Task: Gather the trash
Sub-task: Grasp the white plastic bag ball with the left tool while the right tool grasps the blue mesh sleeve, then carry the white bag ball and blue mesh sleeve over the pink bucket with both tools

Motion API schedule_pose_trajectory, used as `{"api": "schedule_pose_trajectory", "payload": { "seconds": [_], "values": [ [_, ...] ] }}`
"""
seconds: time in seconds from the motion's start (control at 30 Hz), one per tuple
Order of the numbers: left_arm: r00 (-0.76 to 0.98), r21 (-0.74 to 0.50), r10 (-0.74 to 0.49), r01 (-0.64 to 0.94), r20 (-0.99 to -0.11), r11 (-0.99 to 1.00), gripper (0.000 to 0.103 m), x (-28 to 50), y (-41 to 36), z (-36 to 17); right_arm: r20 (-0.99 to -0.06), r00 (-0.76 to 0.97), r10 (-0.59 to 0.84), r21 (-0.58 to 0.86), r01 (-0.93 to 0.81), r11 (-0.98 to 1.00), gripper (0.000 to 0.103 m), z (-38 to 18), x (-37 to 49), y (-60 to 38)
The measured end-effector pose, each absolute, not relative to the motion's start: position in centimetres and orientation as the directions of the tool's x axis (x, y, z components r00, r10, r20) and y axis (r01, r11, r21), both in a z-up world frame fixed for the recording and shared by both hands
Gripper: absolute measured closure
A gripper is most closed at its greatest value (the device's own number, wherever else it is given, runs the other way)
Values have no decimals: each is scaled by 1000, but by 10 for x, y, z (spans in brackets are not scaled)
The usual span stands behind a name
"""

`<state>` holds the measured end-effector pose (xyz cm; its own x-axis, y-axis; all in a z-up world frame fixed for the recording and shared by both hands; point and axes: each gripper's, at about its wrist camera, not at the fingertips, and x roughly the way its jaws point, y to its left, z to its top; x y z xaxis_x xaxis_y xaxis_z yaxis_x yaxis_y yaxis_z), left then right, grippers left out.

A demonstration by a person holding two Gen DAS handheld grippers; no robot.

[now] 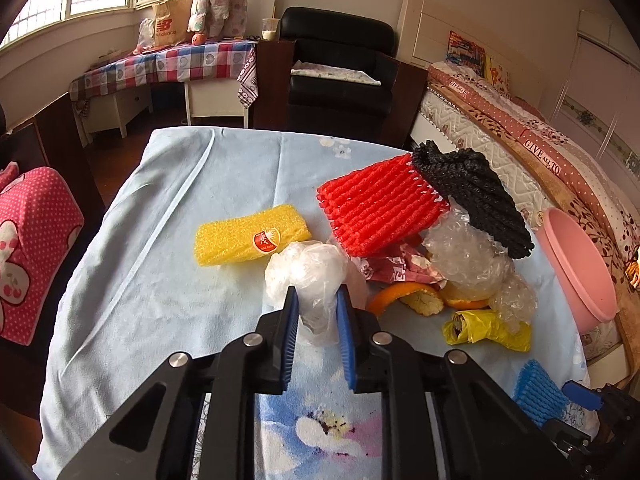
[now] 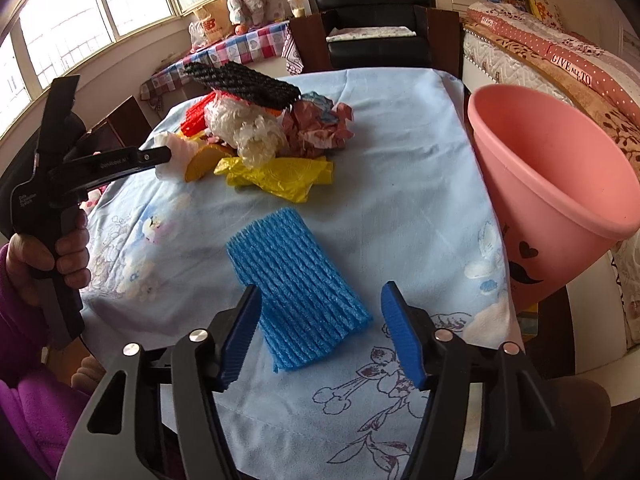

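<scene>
Pale blue flowered cloth point(image 1: 160, 280) covers the table, with a bed, a black armchair and a checked side table behind it. Trash lies heaped toward the far right of the cloth: a red foam net point(image 1: 380, 208) with a black foam net point(image 1: 472, 196) tilted on top, crumpled bubble wrap point(image 1: 468, 256), orange peel point(image 1: 408, 298), a torn red-and-white wrapper point(image 1: 394, 268) and a yellow plastic bag point(image 1: 488, 328). A yellow foam net point(image 1: 248, 236) with a round sticker lies flat, apart from the heap on its left. The left gripper point(image 1: 318, 312) has its blue pads pressed on a crumpled clear plastic bag point(image 1: 308, 276), which bulges out past the fingertips and rests at the near edge of the heap. The right gripper point(image 2: 320, 320) stands open around the near end of a blue foam net point(image 2: 296, 292) that lies flat on the cloth (the left pad looks close to its edge, the right pad is plainly clear of it). A pink bucket point(image 2: 560, 184) stands tilted at the table's right edge, its mouth turned toward the cloth. A hand point(image 2: 68, 252) in a purple sleeve grips the left gripper's handle.
</scene>
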<state>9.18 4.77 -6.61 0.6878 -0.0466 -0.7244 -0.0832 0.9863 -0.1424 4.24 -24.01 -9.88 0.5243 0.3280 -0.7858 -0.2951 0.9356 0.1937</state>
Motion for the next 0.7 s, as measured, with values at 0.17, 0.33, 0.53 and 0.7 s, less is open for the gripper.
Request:
{"api": "schedule_pose_trajectory", "payload": {
  "seconds": [0.17, 0.33, 0.53, 0.7],
  "values": [
    [698, -164, -66, -75, -713, 984, 87, 86, 52, -64, -791, 523, 316, 172, -305, 937, 42, -102, 45, -236],
    [709, -172, -68, -76, -701, 982, 87, 78, 56, -60, -791, 516, 328, 177, -320, 931, 64, -101, 42, -234],
    [718, -181, -76, -71, -691, 981, 87, 68, 55, -55, -780, 530, 333, 175, -326, 929, 86, -97, 34, -236],
    [725, -182, -80, -64, -684, 981, 87, 60, 53, -50, -766, 543, 343, 184, -325, 927, 95, -93, 28, -238]
  ]
}}
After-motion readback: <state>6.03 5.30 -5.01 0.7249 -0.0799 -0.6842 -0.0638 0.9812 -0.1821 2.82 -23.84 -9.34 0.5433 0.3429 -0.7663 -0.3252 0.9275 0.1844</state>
